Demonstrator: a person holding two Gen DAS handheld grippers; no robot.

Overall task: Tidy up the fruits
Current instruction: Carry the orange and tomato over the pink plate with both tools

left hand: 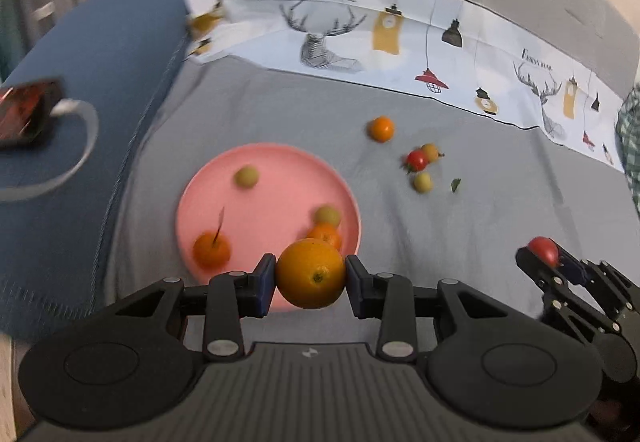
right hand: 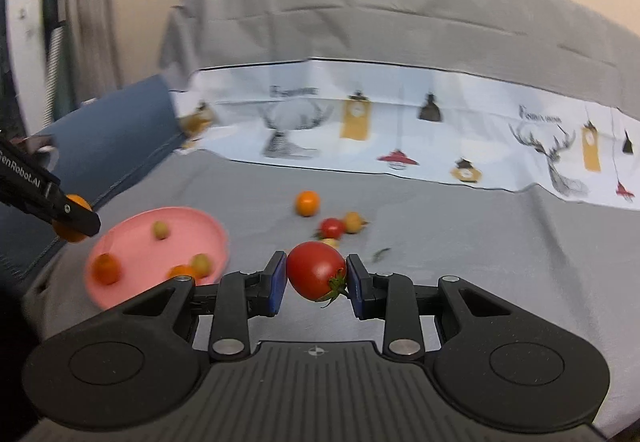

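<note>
While the left gripper (left hand: pixel 311 274) has its jaws squeezed on a big round orange (left hand: pixel 311 273), the right gripper (right hand: pixel 316 274) pinches a shiny red tomato (right hand: pixel 315 270), maybe lifted above the gray cloth (right hand: pixel 460 242).

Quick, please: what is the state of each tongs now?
Left tongs: closed on an orange.
Right tongs: closed on a tomato.

Pink plate (left hand: pixel 224 177) near rim behind held orange (left hand: pixel 311 274), fruits motion-blurred.
</note>
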